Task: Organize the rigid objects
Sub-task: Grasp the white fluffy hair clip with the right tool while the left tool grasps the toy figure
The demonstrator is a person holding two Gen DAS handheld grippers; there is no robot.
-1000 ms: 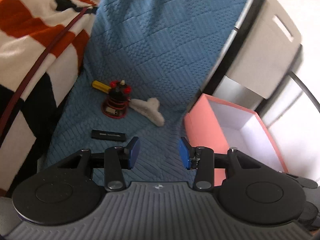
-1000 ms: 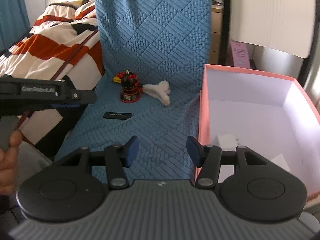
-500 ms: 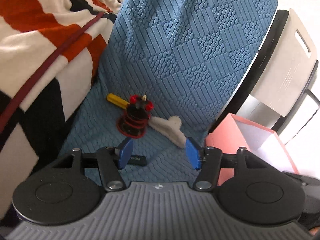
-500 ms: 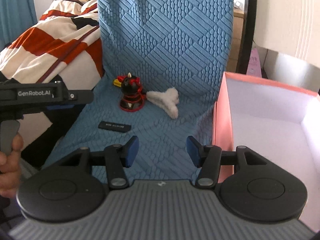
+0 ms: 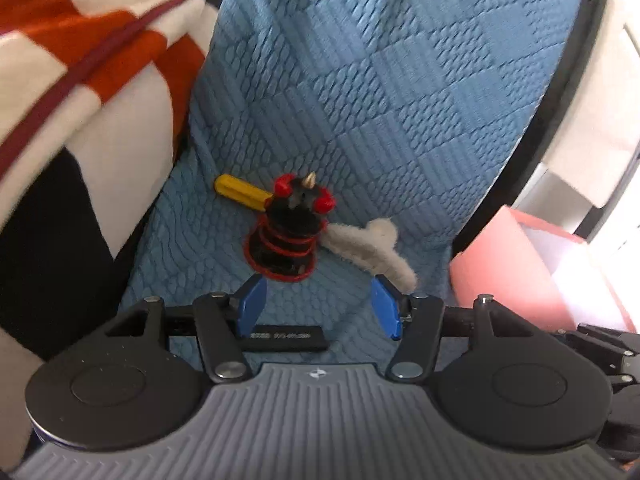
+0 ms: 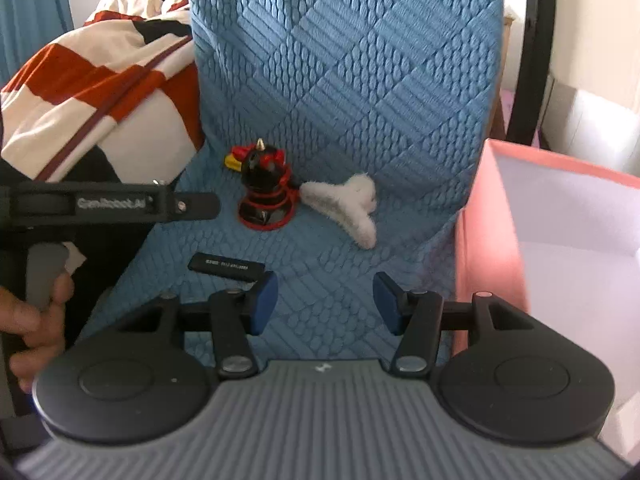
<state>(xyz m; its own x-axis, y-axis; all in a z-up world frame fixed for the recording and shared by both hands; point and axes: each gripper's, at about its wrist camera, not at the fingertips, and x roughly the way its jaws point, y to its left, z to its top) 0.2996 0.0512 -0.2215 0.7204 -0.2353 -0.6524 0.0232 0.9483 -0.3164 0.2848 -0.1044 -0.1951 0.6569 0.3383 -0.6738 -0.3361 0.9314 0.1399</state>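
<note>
On the blue quilted cloth (image 5: 360,92) stand a black and red spring toy (image 5: 286,240), a yellow stick (image 5: 238,190) behind it, a white fuzzy hair claw (image 5: 372,248) to its right and a flat black bar (image 5: 286,337) nearer me. My left gripper (image 5: 318,306) is open and empty, just short of the toy, above the black bar. My right gripper (image 6: 324,304) is open and empty, further back; the toy (image 6: 266,196), the claw (image 6: 352,208) and the bar (image 6: 226,266) lie ahead of it. The left gripper's body (image 6: 108,204) shows at its left.
A pink box (image 6: 496,240) with a white inside stands open at the right of the cloth, also in the left wrist view (image 5: 516,264). A red, white and black striped blanket (image 5: 80,60) lies at the left. A white chair back with a black frame (image 5: 560,92) stands behind the box.
Both grippers have moved forward toward the objects. The left gripper has come close to the spring toy and opened a little wider. The black bar now lies under its fingers.
</note>
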